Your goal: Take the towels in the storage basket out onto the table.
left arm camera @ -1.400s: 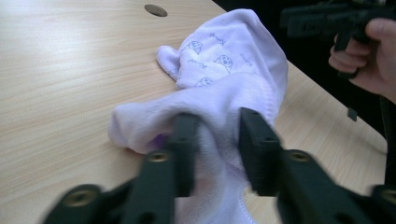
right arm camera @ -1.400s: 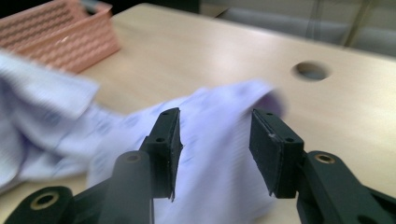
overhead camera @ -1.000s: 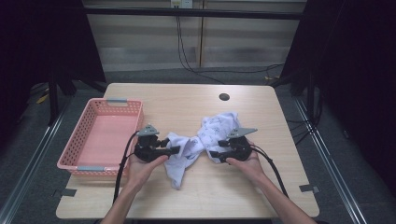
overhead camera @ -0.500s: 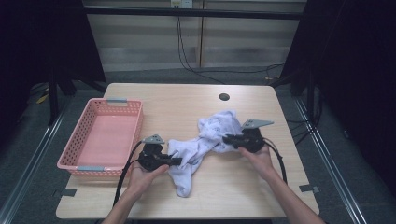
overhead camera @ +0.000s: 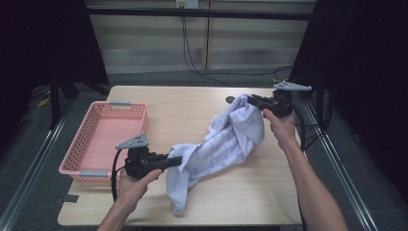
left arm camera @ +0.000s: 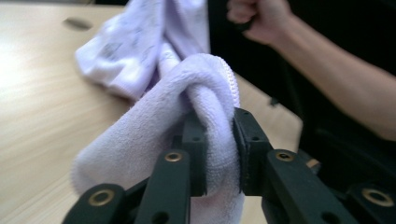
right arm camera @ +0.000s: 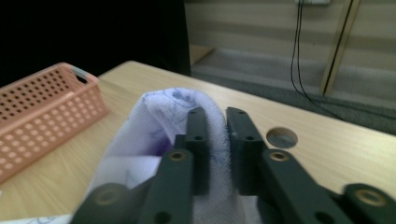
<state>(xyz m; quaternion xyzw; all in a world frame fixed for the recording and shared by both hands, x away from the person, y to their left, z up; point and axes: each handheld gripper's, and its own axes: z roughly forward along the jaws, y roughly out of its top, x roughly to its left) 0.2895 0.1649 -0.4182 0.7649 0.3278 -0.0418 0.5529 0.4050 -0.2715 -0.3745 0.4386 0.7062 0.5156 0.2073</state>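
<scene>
A pale lilac printed towel (overhead camera: pixel 231 139) hangs stretched between both grippers above the wooden table (overhead camera: pixel 178 108), and its loose end trails onto the table near the front. My left gripper (overhead camera: pixel 179 160) is shut on a bunched towel corner (left arm camera: pixel 187 88) low at the front left. Its jaws have just been opening slightly, and the cloth stays pinched between them. My right gripper (overhead camera: pixel 248 100) is raised at the far right, shut on another fold of the towel (right arm camera: pixel 159 116). Its jaws have also just been opening a little, with the cloth still between them.
A pink plastic basket (overhead camera: pixel 72 144) stands on the table's left side and also appears in the right gripper view as the basket (right arm camera: pixel 42 112). A round cable hole (right arm camera: pixel 281 137) lies in the tabletop behind the right gripper. Black frame posts flank the table.
Both grippers closed on the towel. My right hand rose and swung to the far right, lifting that end. The left hand lifted slightly, and the towel now stretches between them.
</scene>
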